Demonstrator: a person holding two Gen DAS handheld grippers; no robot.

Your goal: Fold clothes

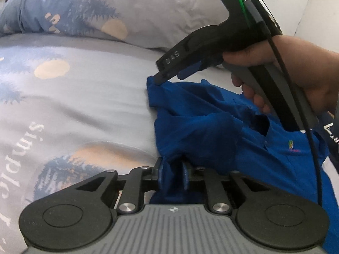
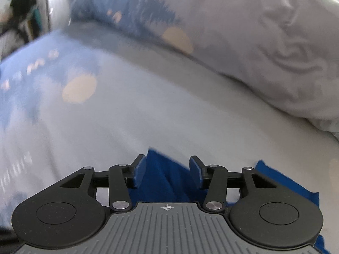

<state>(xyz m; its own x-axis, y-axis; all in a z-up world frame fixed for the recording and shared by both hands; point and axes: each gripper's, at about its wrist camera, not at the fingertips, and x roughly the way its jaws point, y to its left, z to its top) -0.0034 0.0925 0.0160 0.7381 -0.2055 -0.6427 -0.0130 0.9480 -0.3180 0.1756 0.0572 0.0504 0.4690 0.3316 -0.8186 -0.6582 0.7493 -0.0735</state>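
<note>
Shirt (image 1: 211, 127) blue, crumpled on bed (image 1: 84, 105). Left tongs (image 1: 172, 177) pinching shirt fold. Right tongs (image 2: 167, 173) parted, straddling shirt edge.

Bare bedsheet (image 1: 89, 110) lies open left of the crumpled shirt (image 1: 211, 131); the pillow (image 1: 148, 10) blocks the far side.

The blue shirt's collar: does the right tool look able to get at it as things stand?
Probably yes. The right tool is over the blue shirt at its far edge; the collar lies uncovered beside it, with only the hand and the cable above.
</note>
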